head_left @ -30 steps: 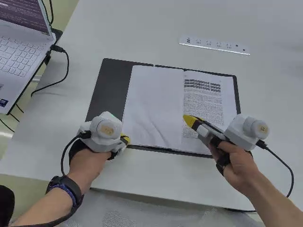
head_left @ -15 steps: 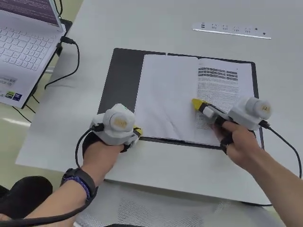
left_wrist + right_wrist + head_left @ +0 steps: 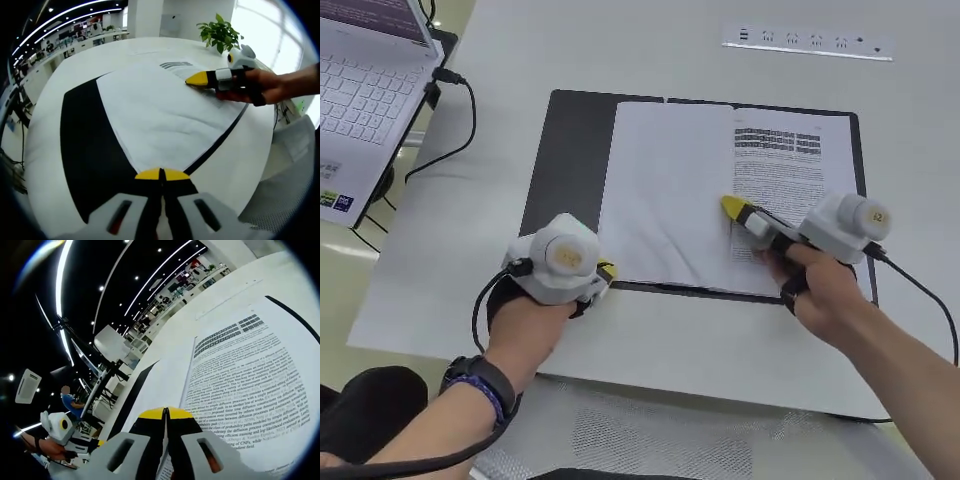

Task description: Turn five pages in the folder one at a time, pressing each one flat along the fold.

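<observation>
While R gripper (image 3: 732,208) sits closed on page (image 3: 790,190) | L gripper (image 3: 607,271) closed at folder (image 3: 565,150) edge

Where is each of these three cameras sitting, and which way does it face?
Head view: overhead, looking down at the open folder; both hands, left gripper and right gripper show.
Left gripper view: at the folder's near edge, looking across the blank page; own shut jaws below.
Right gripper view: low over the printed page; own shut jaws below.
Shared: head and left gripper views both show the right gripper on the printed page.

White table (image 3: 620,45): folder (image 3: 565,160), laptop (image 3: 360,100), power strip (image 3: 810,42).
</observation>
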### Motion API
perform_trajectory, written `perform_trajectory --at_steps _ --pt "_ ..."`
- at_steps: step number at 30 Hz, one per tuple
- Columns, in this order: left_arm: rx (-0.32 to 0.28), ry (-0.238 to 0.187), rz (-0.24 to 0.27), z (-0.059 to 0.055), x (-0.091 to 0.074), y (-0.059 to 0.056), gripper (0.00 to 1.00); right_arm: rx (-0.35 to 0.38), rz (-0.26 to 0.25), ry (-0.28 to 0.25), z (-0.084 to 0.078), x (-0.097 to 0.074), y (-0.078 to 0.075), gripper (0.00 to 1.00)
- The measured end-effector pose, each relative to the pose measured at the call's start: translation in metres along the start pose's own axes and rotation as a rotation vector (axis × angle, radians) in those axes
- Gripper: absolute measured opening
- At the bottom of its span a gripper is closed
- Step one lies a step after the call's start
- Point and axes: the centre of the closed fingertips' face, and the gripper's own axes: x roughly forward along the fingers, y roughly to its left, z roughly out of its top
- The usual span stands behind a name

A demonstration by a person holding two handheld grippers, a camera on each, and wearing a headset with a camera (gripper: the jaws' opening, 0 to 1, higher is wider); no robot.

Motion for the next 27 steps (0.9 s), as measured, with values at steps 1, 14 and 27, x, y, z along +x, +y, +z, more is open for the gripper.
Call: perform_trajectory --at_steps 1,14,27 --pt "0.002 0.0 0.0 0.0 0.0 0.0 0.0 -0.003 -0.001 -0.004 0.002 0.002 0.003 0.0" --pt "0.028 0.008 -0.017 -0.001 -0.001 -0.001 0.0 -0.019 0.0 -0.04 0.03 0.028 0.002 0.0" --pt "0.016 0.009 -0.031 -0.001 0.0 0.0 0.0 0.056 -0.035 -0.13 0.061 0.059 -0.016 0.0"
